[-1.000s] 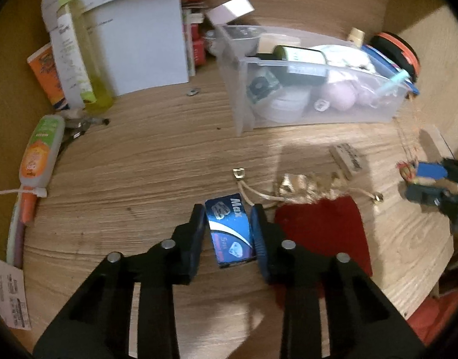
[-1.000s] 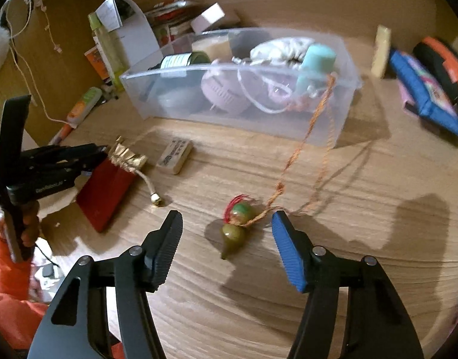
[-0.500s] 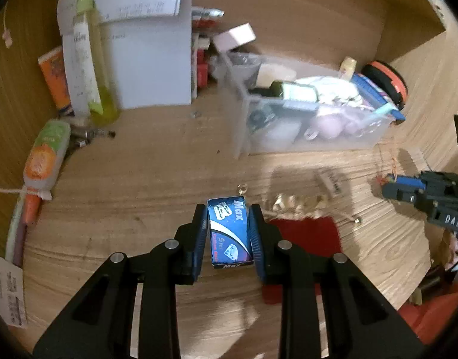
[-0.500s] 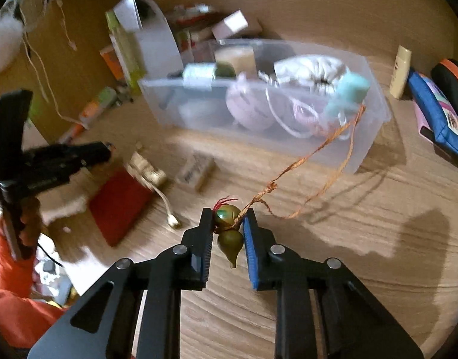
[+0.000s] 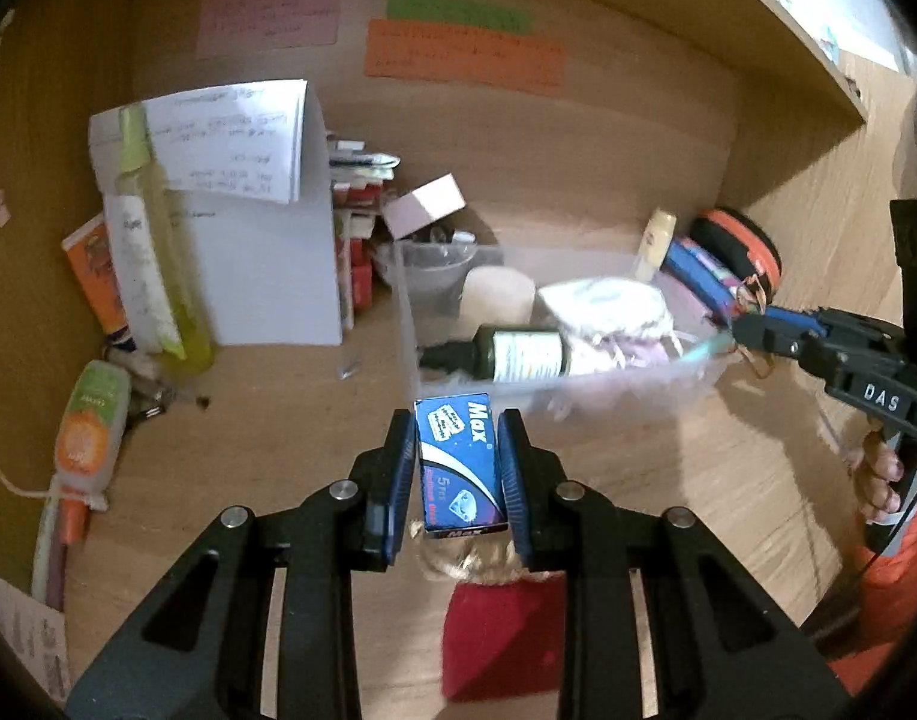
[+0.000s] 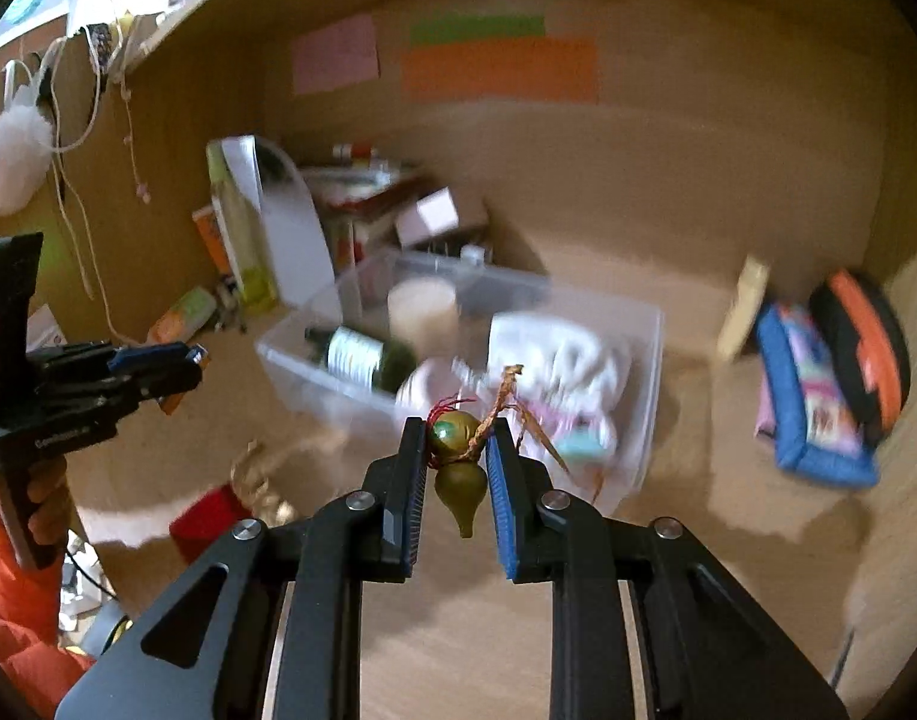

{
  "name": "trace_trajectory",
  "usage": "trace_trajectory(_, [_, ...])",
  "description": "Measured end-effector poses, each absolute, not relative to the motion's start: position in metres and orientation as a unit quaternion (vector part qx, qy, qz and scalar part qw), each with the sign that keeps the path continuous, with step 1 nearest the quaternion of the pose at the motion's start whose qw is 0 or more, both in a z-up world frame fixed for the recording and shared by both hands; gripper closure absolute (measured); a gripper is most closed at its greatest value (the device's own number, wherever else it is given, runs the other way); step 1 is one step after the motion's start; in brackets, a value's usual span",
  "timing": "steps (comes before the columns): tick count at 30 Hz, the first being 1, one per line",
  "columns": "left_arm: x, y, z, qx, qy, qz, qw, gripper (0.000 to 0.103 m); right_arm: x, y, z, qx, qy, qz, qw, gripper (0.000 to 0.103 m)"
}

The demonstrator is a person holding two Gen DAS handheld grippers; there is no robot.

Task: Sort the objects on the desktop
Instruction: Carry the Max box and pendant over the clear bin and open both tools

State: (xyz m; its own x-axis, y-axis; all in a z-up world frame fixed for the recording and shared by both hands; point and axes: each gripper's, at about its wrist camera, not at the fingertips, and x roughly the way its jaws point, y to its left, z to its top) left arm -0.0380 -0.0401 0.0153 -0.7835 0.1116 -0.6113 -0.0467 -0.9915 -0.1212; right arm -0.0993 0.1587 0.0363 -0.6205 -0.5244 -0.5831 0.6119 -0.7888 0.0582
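Note:
My left gripper [image 5: 456, 450] is shut on a small blue "Max" box [image 5: 458, 468] and holds it above the desk, just in front of the clear plastic bin [image 5: 686, 375]. My right gripper [image 6: 456, 450] is shut on a green gourd charm [image 6: 458, 474] with an orange cord [image 6: 506, 396], lifted off the desk in front of the same bin [image 6: 650, 360]. The bin holds a dark bottle [image 5: 518, 354], a white cloth bundle [image 5: 602, 300] and other small items. The right gripper also shows in the left wrist view [image 5: 758, 330], at the bin's right end.
A red pouch with gold trim [image 5: 500, 630] lies on the desk below the left gripper. A yellow-green bottle [image 5: 152, 264], papers [image 5: 260, 252] and an orange tube [image 5: 89, 426] stand at the left. A blue pencil case [image 6: 806, 384] and an orange-black case [image 6: 866, 348] lie at the right.
Both grippers have lifted and moved toward the bin. The right gripper closed on the gourd charm and raised it off the desk. The left still holds the blue box.

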Motion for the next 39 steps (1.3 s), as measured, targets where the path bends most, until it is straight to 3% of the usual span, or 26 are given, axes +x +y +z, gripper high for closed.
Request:
trace_trajectory(5, [-0.061, -0.036, 0.019, -0.329, -0.058, 0.942, 0.040, 0.075, -0.120, 0.150, 0.051, 0.273, 0.060, -0.903, 0.325, 0.085])
trace_trajectory(15, [-0.096, -0.025, 0.014, -0.344, -0.052, 0.937, 0.039, 0.075, -0.163, 0.134, 0.002, 0.355, 0.054, -0.871, 0.335, 0.085])
trace_trajectory(29, [-0.117, -0.016, 0.000, -0.367, -0.052, 0.928, 0.047, 0.075, -0.177, 0.141, -0.009, 0.377, 0.060, -0.875, 0.299, 0.085])
trace_trajectory(33, [-0.111, -0.015, 0.005, -0.360, -0.049, 0.930, 0.051, 0.061, -0.174, 0.138, -0.010, 0.395, 0.066, -0.861, 0.312, 0.080])
trace_trajectory(36, [-0.107, -0.016, 0.008, -0.355, -0.051, 0.932, 0.055, 0.060, -0.169, 0.134, -0.010, 0.398, 0.087, -0.859, 0.310, 0.073])
trace_trajectory(39, [-0.101, -0.020, 0.011, -0.349, -0.063, 0.933, 0.058, 0.048, -0.166, 0.138, -0.005, 0.401, 0.087, -0.859, 0.308, 0.071])
